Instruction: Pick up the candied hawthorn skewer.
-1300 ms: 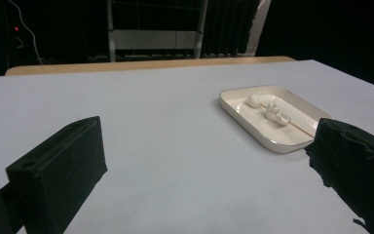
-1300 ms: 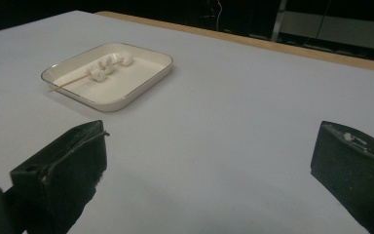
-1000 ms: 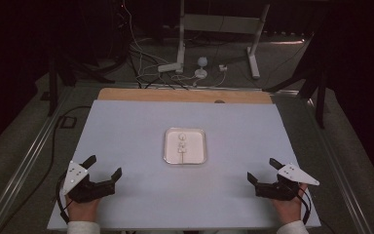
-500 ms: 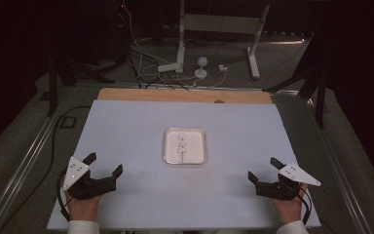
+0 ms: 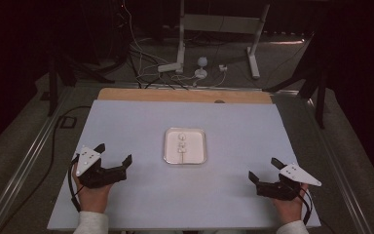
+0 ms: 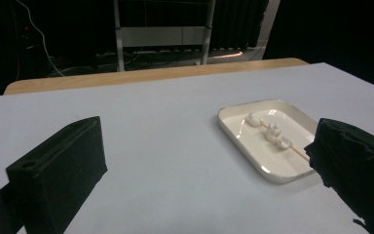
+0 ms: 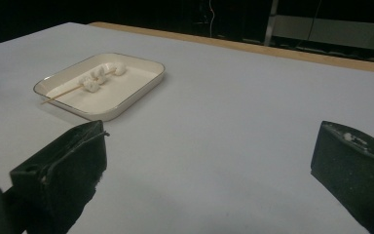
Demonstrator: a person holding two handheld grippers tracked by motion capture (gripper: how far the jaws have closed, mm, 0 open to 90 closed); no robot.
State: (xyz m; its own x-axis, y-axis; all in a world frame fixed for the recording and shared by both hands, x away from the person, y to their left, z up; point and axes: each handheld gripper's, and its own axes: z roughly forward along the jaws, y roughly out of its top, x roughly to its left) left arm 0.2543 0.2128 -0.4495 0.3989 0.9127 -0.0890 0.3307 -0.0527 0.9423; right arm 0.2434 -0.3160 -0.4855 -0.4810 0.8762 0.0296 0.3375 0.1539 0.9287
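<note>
- Skewer (image 5: 181,151) with small white pieces (image 6: 272,132) threaded on it lies inside the shallow white tray (image 5: 198,157), running along the tray's length; in the high view the pieces sit toward the far half and the bare stick points back at you.
- In the right gripper view the skewer (image 7: 63,91) shows its bare wooden end toward the tray's near left rim, with the white pieces (image 7: 97,75) bunched at the other end.
- The tray (image 6: 277,175) rests flat near the middle of the desk (image 5: 126,126), on the pale sheet that covers it; a strip of bare wood shows along the desk's far edge.
- Your left gripper (image 5: 113,158) is near the desk's front left, well apart from the tray, its fingers spread wide with nothing between them. In the left gripper view the tray lies just past the right-hand finger (image 6: 360,170), while the other finger (image 6: 58,170) stands over bare sheet.
- Your right gripper (image 5: 264,170) is near the front right, also well apart from the tray, fingers wide apart and empty. In its own view the tray (image 7: 141,95) lies ahead and to the left, beyond the left-hand finger (image 7: 63,175).
- Both of your hands (image 5: 93,197) are close to the desk's front edge, and neither gripper touches the tray or the skewer.
- Beyond the desk, cables and a metal stand (image 5: 214,24) sit on the dark floor.
</note>
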